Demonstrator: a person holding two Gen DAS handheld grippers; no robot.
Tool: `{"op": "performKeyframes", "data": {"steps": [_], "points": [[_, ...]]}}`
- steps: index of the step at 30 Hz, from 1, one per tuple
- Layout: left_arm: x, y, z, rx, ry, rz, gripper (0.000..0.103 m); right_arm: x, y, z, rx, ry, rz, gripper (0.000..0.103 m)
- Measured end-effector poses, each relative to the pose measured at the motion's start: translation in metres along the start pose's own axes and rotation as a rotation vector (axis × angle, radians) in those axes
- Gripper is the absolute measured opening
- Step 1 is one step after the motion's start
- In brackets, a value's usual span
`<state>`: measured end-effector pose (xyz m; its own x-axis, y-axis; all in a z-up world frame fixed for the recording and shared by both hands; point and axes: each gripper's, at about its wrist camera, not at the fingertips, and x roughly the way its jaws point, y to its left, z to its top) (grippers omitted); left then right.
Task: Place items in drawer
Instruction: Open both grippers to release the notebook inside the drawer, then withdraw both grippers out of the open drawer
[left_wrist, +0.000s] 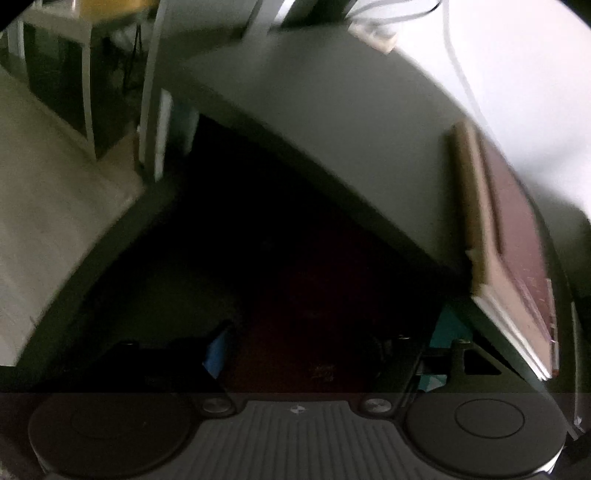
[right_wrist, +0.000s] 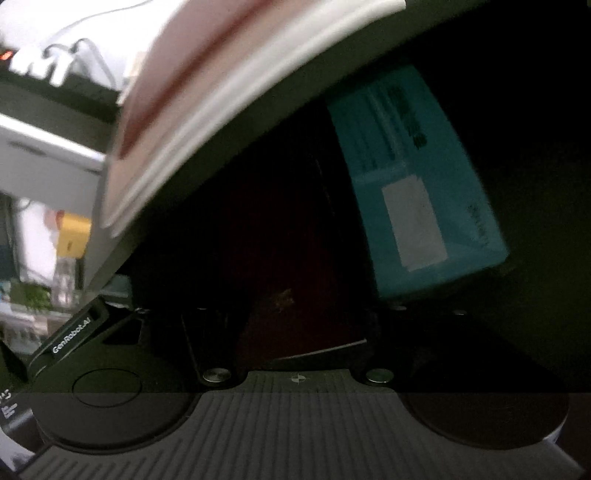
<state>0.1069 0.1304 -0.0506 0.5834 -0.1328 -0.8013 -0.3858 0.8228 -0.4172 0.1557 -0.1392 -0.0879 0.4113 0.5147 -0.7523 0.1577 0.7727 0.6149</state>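
Both grippers reach into a dark open drawer (left_wrist: 236, 229) under a grey desk top (left_wrist: 332, 122). A dark red book (left_wrist: 295, 325) lies in the drawer between the fingers of my left gripper (left_wrist: 299, 354); it also shows in the right wrist view (right_wrist: 295, 258) between the fingers of my right gripper (right_wrist: 295, 325). Whether either pair of fingers presses on it is lost in the dark. A teal box (right_wrist: 417, 181) lies in the drawer right of the book. A pink-covered book (left_wrist: 513, 258) lies on the desk edge and overhangs the drawer; the right wrist view (right_wrist: 207, 96) shows it too.
A pale wooden floor (left_wrist: 44, 206) lies left of the drawer. White cables (left_wrist: 458, 66) run over the desk top. A yellow object (right_wrist: 72, 236) and clutter show at the far left of the right wrist view.
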Motion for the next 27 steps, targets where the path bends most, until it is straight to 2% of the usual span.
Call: {"op": "performKeyframes", "data": {"steps": [5, 14, 18, 20, 23, 25, 27], "points": [[-0.049, -0.011, -0.030, 0.136, -0.109, 0.014, 0.075, -0.038, 0.007, -0.017, -0.128, -0.082, -0.040, 0.067], [-0.091, -0.042, -0.071, 0.257, -0.180, 0.033, 0.079, -0.098, 0.009, -0.050, -0.266, -0.177, -0.022, 0.068], [-0.100, -0.049, -0.091, 0.343, -0.224, 0.079, 0.082, -0.127, 0.012, -0.070, -0.343, -0.235, -0.025, 0.079], [-0.104, -0.054, -0.099, 0.381, -0.228, 0.098, 0.083, -0.136, 0.014, -0.078, -0.366, -0.261, -0.044, 0.080], [-0.108, -0.056, -0.103, 0.391, -0.245, 0.117, 0.087, -0.148, 0.014, -0.084, -0.375, -0.277, -0.051, 0.081], [-0.112, -0.055, -0.106, 0.397, -0.267, 0.137, 0.090, -0.156, 0.013, -0.086, -0.371, -0.281, -0.041, 0.088], [-0.117, -0.055, -0.111, 0.420, -0.281, 0.152, 0.091, -0.165, 0.010, -0.090, -0.371, -0.301, -0.052, 0.088]]}}
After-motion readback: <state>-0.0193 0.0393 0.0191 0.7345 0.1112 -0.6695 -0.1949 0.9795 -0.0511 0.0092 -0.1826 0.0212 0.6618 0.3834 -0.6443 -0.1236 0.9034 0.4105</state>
